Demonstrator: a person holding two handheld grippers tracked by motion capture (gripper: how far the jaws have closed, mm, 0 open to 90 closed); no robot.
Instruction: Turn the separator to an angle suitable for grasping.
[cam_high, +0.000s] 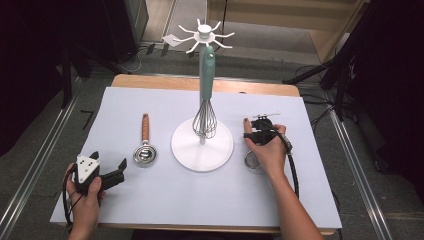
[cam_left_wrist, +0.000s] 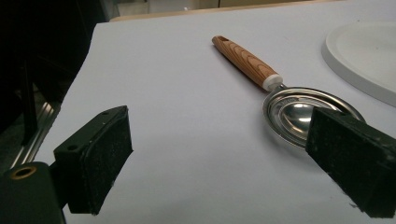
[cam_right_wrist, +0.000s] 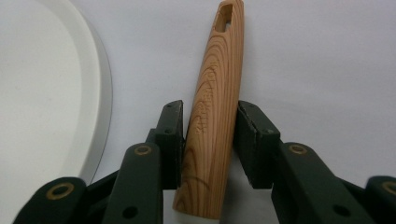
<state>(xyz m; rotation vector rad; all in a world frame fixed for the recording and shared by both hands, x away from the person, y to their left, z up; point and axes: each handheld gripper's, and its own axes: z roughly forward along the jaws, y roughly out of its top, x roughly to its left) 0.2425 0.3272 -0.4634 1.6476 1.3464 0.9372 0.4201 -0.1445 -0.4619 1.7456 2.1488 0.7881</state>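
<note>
A: What lies on the white sheet (cam_high: 165, 200) covering the table?

B: A white utensil stand (cam_high: 202, 145) with a round, flat base sits about mid-sheet. Its thin post rises to a crown of curved hooks, and a wire whisk (cam_high: 205, 95) with a smooth teal handle hangs from one of them, its wires just above the base. Toward the left edge lies a shiny steel egg separator (cam_high: 144, 152), a ringed, dished bowl on a grained wooden handle that points to the far edge.

A: And the left gripper (cam_high: 109, 169)?

B: Near the front left corner, held low in a hand (cam_high: 85, 200), a grey three-cornered plate on top. In the left gripper view its black padded jaws stand wide apart with bare sheet between them; the separator's bowl (cam_left_wrist: 303, 114) lies just beyond the jaw on that view's right, which covers part of its rim.

A: The right gripper (cam_high: 261, 131)?

B: Right of the stand's base, well clear of the right edge. In the right gripper view its jaws flank a tapered wooden handle (cam_right_wrist: 215, 112) with a slotted hanging hole at its far end; one pad touches it, and a thin gap shows at the other. The stand's rim (cam_right_wrist: 100, 93) curves close beside it.

A: What carries that handle?

B: A small strainer (cam_high: 252, 160), its meshed round head peeping from under the right hand (cam_high: 270, 152); most of it is hidden.
</note>
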